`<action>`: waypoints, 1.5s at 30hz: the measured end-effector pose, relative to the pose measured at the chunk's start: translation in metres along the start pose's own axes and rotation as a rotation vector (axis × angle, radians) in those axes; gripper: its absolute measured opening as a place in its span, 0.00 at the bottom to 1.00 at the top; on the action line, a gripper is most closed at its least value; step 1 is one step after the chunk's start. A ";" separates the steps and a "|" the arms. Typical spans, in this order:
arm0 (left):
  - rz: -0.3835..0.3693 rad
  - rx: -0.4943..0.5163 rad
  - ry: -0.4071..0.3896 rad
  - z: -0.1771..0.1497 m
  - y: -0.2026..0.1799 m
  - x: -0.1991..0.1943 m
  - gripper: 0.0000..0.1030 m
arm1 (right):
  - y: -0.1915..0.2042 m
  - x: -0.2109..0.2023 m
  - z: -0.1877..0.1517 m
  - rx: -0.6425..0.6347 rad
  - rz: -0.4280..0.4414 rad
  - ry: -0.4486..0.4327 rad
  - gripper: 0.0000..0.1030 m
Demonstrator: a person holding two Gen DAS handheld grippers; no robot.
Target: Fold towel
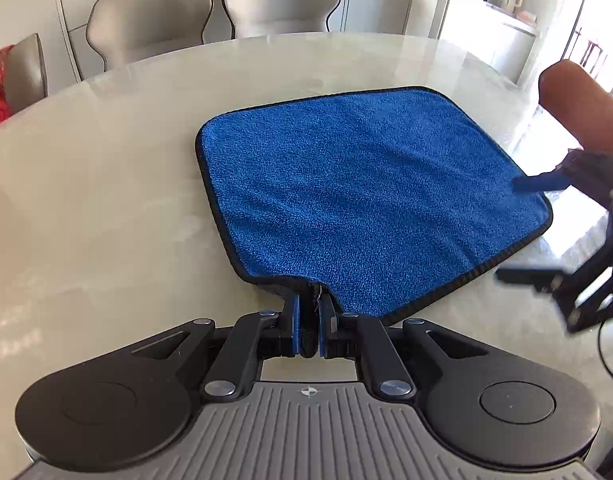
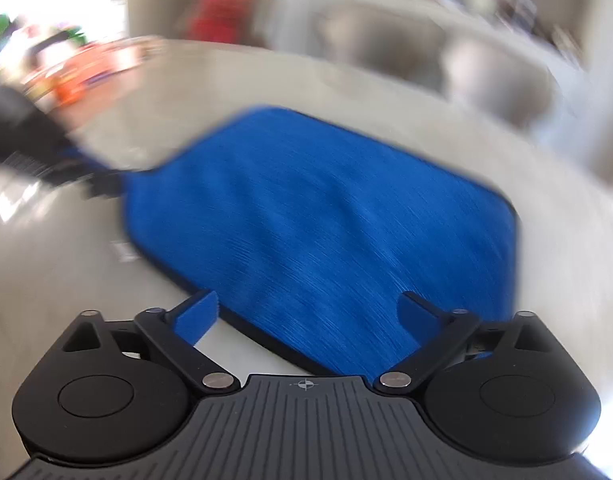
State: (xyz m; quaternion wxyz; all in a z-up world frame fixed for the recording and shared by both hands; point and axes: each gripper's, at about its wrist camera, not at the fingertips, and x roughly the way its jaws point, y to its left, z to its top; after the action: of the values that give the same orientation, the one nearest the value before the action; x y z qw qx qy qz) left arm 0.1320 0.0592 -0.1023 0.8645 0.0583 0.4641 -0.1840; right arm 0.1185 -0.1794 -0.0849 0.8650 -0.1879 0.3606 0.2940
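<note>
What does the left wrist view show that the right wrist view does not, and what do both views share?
Only the left wrist view shows, sharply, the left claw shut on a corner of the blue towel, the two grey chairs behind the table, and the whole right claw from outside.

Only the right wrist view, which is blurred, shows the right claw open from behind, with its fingers on either side of the near towel edge.

Both show the towel lying flat on the pale table.

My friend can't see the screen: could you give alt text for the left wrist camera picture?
A blue towel lies flat on a pale round table, its near corner pinched in the shut left claw. The open right claw hovers at the towel's right edge; grey chairs stand behind.
</note>
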 end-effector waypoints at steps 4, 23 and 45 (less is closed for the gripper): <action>-0.014 -0.007 -0.001 0.001 0.004 -0.001 0.07 | 0.031 0.015 0.009 -0.101 0.049 -0.016 0.50; -0.190 0.007 0.045 0.017 0.025 -0.003 0.11 | 0.107 0.080 0.041 -0.219 0.090 -0.125 0.11; -0.356 -0.416 0.147 0.071 0.121 0.067 0.67 | 0.095 0.055 0.055 -0.118 0.020 -0.115 0.04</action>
State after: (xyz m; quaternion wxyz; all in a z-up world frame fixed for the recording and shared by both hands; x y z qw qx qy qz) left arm 0.2660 0.1343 -0.1266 0.7759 -0.1895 0.5565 -0.2289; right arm 0.1175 -0.0574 -0.0993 0.8687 -0.2180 0.2943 0.3336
